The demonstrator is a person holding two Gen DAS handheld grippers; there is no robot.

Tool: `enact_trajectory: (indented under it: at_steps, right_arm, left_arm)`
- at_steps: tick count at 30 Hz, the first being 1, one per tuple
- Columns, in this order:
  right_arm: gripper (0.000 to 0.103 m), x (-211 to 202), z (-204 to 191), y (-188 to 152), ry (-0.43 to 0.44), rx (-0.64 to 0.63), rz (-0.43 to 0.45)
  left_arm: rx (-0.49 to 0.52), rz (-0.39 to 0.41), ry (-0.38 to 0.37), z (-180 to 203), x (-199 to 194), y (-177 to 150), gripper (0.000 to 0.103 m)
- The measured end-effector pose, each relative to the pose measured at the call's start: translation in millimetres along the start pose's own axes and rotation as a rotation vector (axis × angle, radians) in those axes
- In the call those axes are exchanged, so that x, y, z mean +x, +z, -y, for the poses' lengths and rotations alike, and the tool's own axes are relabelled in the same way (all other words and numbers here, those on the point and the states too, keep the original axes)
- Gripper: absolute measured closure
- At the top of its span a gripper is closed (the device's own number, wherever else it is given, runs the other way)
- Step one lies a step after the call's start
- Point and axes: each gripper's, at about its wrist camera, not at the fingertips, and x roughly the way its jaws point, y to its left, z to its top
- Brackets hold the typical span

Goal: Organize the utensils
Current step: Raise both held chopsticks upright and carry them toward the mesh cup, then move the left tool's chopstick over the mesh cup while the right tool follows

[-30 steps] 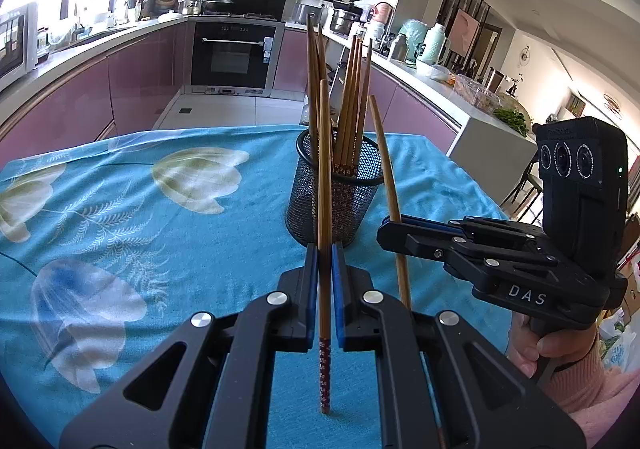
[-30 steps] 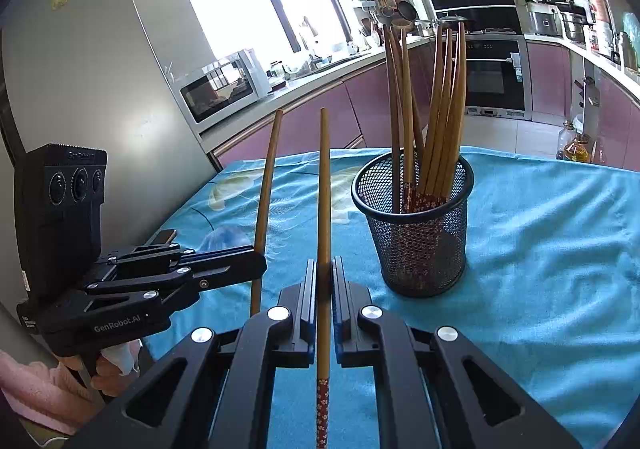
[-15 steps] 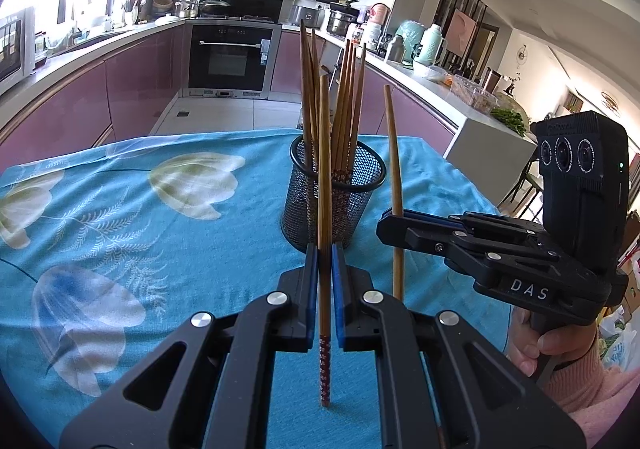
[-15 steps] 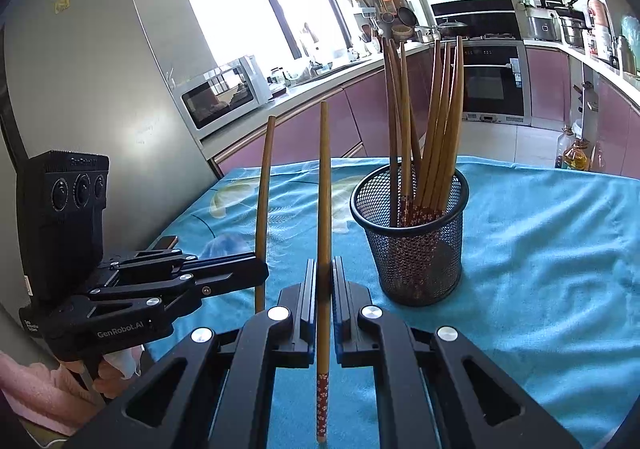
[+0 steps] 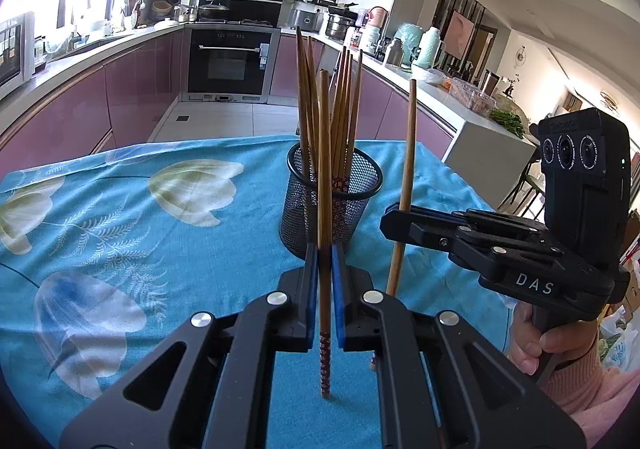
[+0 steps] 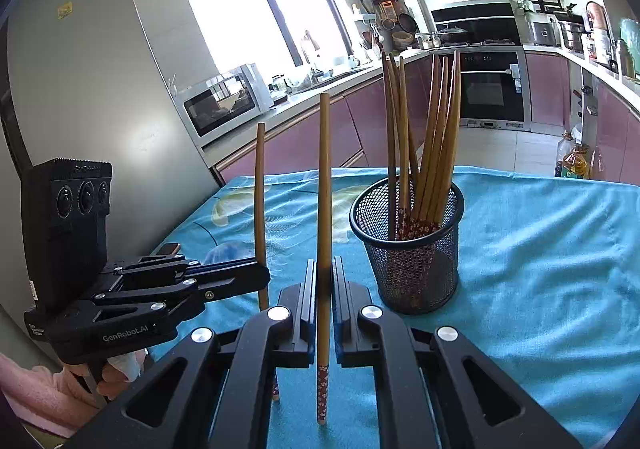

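A black mesh cup point(image 5: 330, 205) holding several wooden chopsticks stands on the blue floral tablecloth point(image 5: 120, 209); it also shows in the right wrist view point(image 6: 412, 249). My left gripper point(image 5: 325, 261) is shut on one upright chopstick point(image 5: 325, 169), patterned end down, just in front of the cup. My right gripper point(image 6: 324, 277) is shut on another upright chopstick point(image 6: 323, 189), to the left of the cup. Each gripper with its chopstick shows in the other view: the right gripper point(image 5: 394, 215), the left gripper point(image 6: 262, 275).
The table's far edge point(image 5: 240, 139) meets the kitchen floor. Purple cabinets, an oven point(image 5: 234, 63) and a counter lie behind. A fridge point(image 6: 100, 109) stands at the left of the right wrist view. A phone point(image 6: 168, 248) lies near the table's left edge.
Both grippers have pulled back a little from the cup with their chopsticks. The right gripper's chopstick has gone from tilted to nearly upright.
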Motion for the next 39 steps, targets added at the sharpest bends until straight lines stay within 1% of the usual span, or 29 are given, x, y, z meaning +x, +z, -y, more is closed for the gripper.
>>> enact_trajectory:
  at_steps: [39]
  right_arm:
    - [0.097,-7.6,0.0,11.7,-0.016,-0.009,0.046]
  left_arm:
    - [0.015,0.028,0.002,2.7,-2.7,10.7,0.095]
